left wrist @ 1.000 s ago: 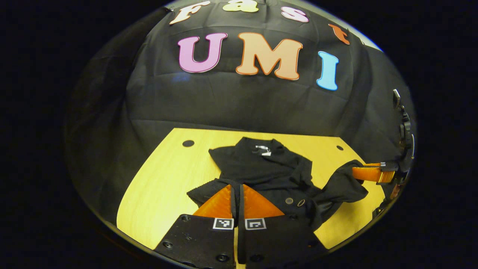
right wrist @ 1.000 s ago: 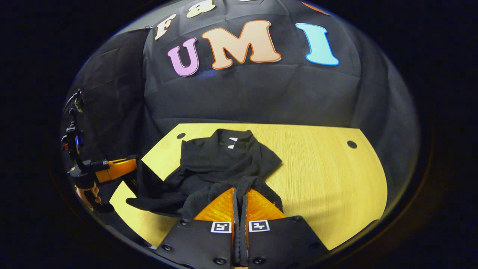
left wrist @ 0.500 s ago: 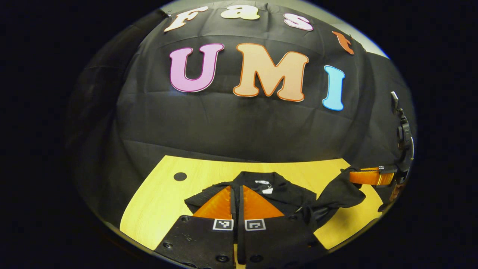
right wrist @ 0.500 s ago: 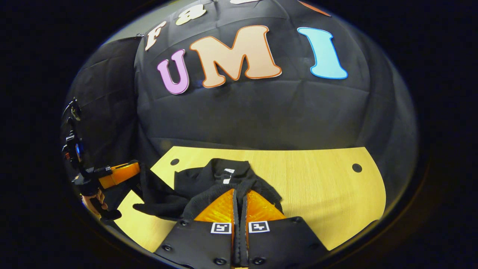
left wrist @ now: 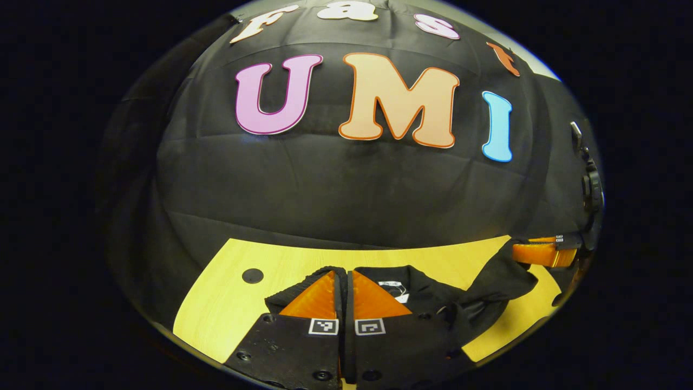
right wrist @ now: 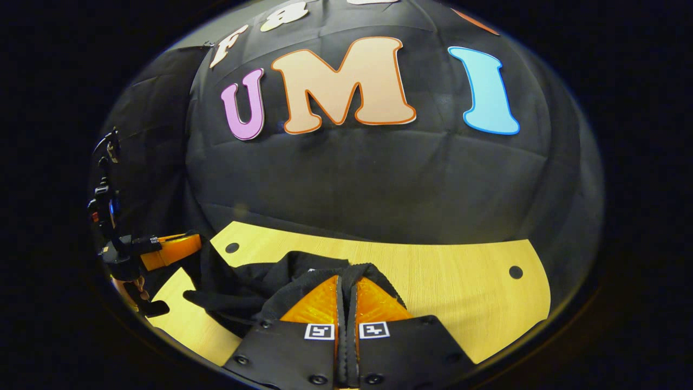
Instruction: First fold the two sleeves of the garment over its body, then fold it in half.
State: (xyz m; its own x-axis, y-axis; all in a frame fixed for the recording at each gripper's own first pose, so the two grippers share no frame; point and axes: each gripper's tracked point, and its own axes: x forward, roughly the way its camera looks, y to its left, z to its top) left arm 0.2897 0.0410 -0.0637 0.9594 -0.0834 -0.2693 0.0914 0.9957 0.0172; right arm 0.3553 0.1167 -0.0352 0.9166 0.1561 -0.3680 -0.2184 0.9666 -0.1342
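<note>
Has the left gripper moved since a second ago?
Yes. The left gripper, shut on the garment, has carried its hem toward the booth wall, nearly reaching the table hole.

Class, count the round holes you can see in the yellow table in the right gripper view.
2: one hole near the table's far left corner, one hole near its far right corner. The black garment may hide others.

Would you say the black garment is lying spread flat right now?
No: the black garment is bunched, each shut claw pinching and lifting an edge above the table.
</note>
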